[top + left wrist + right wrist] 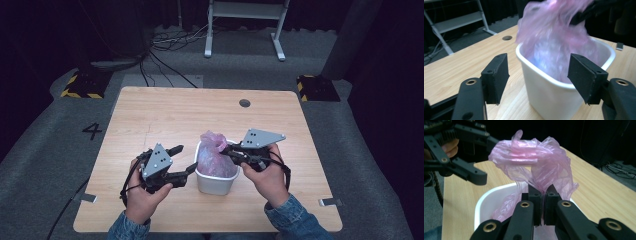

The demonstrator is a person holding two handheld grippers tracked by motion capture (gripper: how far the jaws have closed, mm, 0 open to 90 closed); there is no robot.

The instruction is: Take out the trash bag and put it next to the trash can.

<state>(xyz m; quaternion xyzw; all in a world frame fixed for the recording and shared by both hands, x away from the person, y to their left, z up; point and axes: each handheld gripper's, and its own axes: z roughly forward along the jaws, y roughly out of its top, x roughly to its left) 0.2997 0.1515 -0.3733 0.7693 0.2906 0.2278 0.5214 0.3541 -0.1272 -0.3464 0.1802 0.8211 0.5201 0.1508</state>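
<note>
A small white bin (216, 184) stands at the middle of the wooden table (165, 115), and a crumpled pink plastic bag (214, 149) rises out of it. My right gripper (226, 148) comes in from the bin's right and is shut on the bag's upper edge. In the right gripper view the jaws (543, 192) pinch the thin film of the bag (536, 157) above the bin (486, 200). My left gripper (187, 158) sits just left of the bin, open, with nothing held. Its view looks between the pads (537, 72) at the bin (544, 100) and the blurred bag (551, 32).
A round cable hole (244, 103) lies near the table's far edge. Beyond the table stand a white metal frame (245, 25), floor cables (165, 50) and two yellow-and-black blocks (82, 85). Bare tabletop stretches left, right and behind the bin.
</note>
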